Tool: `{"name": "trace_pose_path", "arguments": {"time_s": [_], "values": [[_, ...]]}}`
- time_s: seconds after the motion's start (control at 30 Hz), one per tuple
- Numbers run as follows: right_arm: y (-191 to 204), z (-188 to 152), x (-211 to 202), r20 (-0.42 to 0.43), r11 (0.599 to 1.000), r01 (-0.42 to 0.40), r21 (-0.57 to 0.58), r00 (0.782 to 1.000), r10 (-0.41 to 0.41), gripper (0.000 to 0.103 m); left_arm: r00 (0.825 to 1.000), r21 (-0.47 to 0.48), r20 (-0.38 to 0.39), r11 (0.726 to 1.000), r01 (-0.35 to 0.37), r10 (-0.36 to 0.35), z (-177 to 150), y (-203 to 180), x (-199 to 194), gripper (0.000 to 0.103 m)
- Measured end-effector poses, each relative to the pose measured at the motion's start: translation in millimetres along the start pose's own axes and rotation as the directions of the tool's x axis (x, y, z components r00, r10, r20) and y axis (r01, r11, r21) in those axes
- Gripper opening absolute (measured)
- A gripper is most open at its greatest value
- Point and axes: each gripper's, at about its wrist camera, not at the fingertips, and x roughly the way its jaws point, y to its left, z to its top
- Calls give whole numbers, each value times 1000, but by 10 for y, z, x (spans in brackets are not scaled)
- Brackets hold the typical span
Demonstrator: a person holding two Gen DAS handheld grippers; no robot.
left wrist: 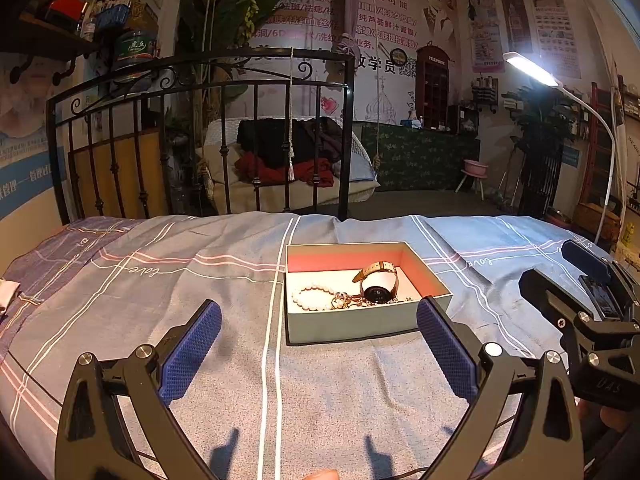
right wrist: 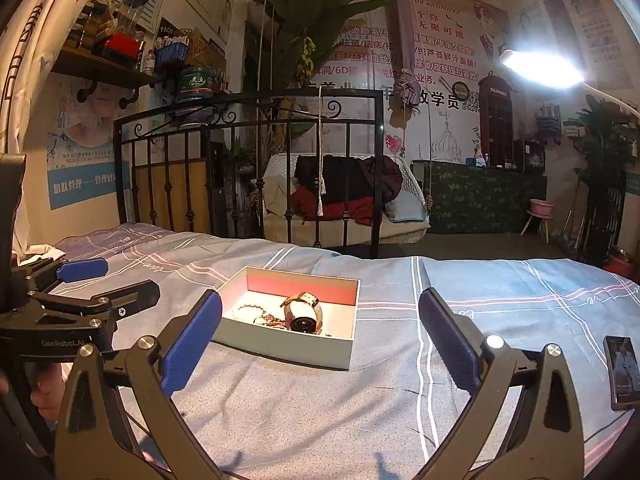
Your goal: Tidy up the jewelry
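An open grey box (left wrist: pixel 348 326) with a red inner wall sits on the bed; it also shows in the right wrist view (right wrist: pixel 280 346). Inside lie a watch (left wrist: pixel 378 282) on a white cushion, a white bead bracelet (left wrist: pixel 312 298) and a thin gold chain (left wrist: pixel 348 300). The watch (right wrist: pixel 304 312) and the bracelet (right wrist: pixel 248 310) also show in the right wrist view. My left gripper (left wrist: pixel 320 316) is open and empty, just short of the box. My right gripper (right wrist: pixel 320 312) is open and empty, just short of the box; it also shows in the left wrist view (left wrist: pixel 560 266).
The bed has a grey-blue striped sheet (left wrist: pixel 200 280). A black metal bed frame (left wrist: pixel 200 92) stands behind it. A phone (right wrist: pixel 622 372) lies on the sheet at the right. A lit lamp (right wrist: pixel 540 66) shines from the right.
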Motion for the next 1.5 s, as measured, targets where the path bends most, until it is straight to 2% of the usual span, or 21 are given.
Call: {"name": "trace_pose_path", "arguments": {"time_s": [1.5], "values": [[21,-51,29,-19,1000,-10,-1,1000,10,97,1000,-13,-29,1000,-13,13,-61,50,9,96]]}}
